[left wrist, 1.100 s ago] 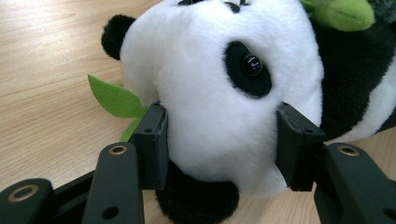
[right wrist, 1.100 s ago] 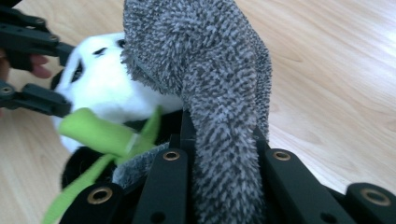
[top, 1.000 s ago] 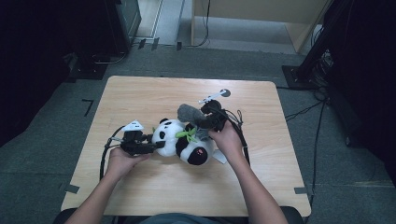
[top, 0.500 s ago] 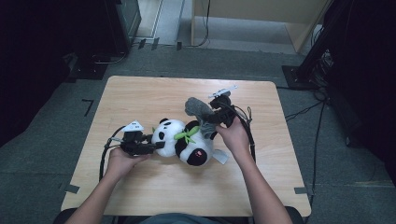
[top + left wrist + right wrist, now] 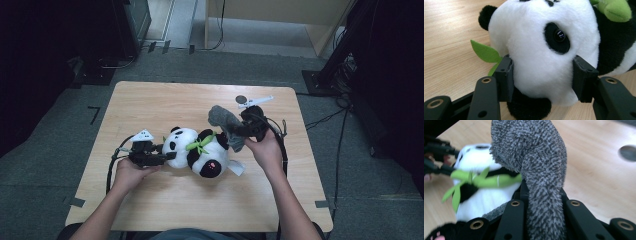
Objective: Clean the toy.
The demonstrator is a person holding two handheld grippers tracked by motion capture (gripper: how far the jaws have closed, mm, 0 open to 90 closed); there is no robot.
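Bare wood lies open all round my work on the table [image 5: 150,105], with the far edge and a round hole [image 5: 241,99] just beyond my right gripper [image 5: 240,131]. The panda [image 5: 197,150] lies mid-table on its side, its white head squeezed between my left gripper [image 5: 167,156]'s pads. My right jaws are clamped on a grey fuzzy cloth [image 5: 536,170], held above the panda's body.

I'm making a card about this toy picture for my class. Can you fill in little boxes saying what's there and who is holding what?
toy: panda plush, lying on its side
left tool: pads pressed on the panda's white head
right tool: shut on a grey fuzzy cloth, lifted above the panda
panda's extras: green leaves at its neck
surface: wooden table
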